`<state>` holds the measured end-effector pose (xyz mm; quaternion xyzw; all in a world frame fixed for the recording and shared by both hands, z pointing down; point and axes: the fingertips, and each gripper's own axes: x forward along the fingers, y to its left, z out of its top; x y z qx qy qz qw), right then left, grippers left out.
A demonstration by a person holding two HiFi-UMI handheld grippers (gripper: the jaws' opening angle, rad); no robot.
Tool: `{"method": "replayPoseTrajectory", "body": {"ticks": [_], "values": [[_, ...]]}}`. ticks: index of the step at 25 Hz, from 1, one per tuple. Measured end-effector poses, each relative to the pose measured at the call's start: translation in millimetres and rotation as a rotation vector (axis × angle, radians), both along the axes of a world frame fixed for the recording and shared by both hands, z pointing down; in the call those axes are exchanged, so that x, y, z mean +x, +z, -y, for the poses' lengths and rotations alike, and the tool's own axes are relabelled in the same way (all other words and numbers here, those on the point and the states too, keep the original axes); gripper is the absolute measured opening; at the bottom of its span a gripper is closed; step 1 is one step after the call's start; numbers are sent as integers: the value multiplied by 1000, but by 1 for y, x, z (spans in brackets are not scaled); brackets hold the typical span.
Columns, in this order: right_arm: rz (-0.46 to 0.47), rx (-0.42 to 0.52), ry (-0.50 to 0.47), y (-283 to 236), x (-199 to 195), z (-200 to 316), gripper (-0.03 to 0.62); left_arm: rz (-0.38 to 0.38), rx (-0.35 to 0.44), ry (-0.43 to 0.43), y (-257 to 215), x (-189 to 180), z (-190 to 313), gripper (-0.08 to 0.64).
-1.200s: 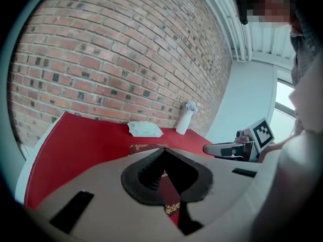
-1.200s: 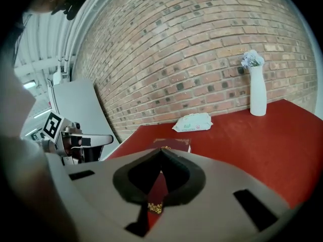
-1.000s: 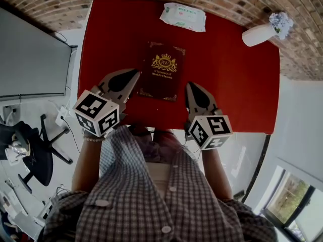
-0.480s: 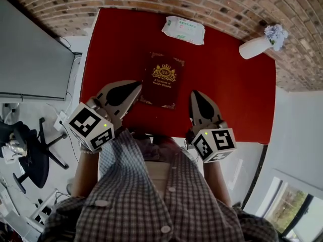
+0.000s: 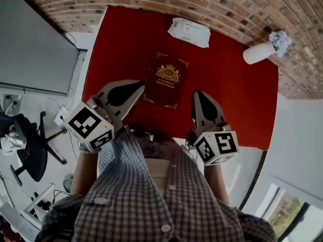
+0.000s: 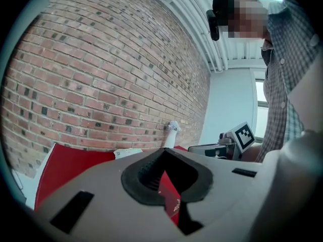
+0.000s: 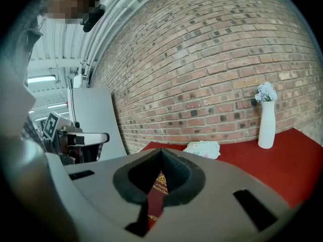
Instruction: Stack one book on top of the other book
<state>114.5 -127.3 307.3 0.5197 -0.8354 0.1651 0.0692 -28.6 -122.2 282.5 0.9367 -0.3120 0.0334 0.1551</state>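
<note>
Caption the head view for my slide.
Shut left gripper and shut right gripper hover near a dark red, gold-crested hardcover book on a red table.

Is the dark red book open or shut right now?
Shut. The book lies flat on the red table with its gold-printed front cover facing up, and no pages show.

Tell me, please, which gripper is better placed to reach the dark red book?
Left, probably: the left gripper, shut and empty, has its tip beside the book; the right gripper sits slightly farther off.
</note>
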Motion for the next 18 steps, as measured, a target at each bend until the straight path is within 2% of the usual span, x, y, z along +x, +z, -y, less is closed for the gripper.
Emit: {"method": "replayPoseTrajectory", "body": {"ticks": [18], "values": [[-44, -33, -11, 7, 0, -5, 8, -8, -23, 38, 5, 12, -7, 8]]}}
